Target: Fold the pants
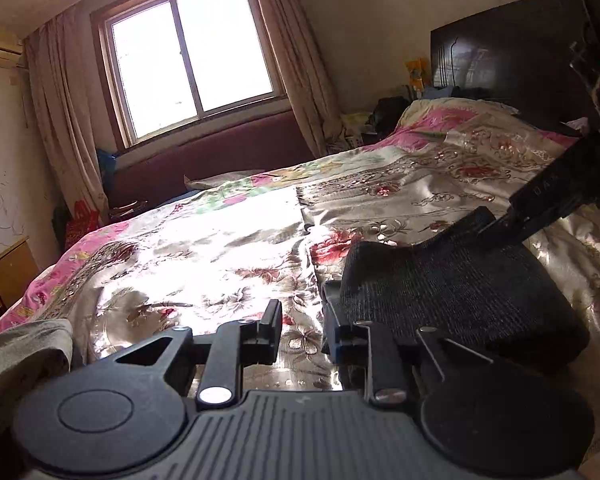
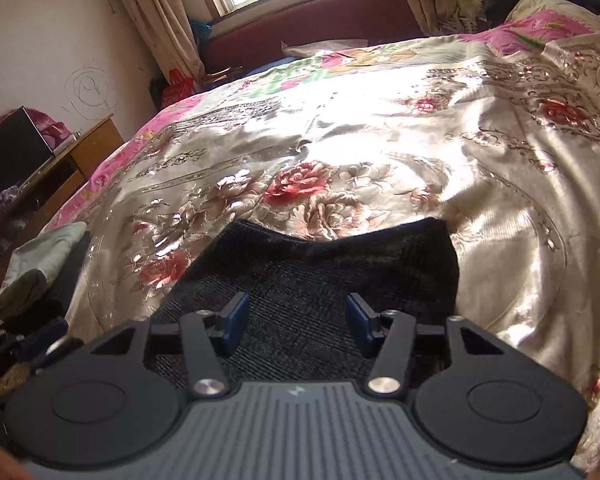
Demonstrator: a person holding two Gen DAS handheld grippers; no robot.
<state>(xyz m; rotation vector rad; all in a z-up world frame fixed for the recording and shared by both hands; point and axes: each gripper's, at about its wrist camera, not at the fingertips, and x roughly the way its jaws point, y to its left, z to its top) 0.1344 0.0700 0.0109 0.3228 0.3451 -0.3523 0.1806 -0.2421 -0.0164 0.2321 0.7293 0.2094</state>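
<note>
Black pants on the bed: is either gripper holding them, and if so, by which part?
Nothing is held. The left gripper is open beside the black pants; the right gripper is open above them, its fingers gripping no cloth.

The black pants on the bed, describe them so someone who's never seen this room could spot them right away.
Start at the bed under the window, covered in a shiny floral bedspread. Near its front edge lie the black pants, folded into a compact, ribbed dark bundle. They are the only solid black item on the spread; the clothing off to the left is pale grey-green.
</note>
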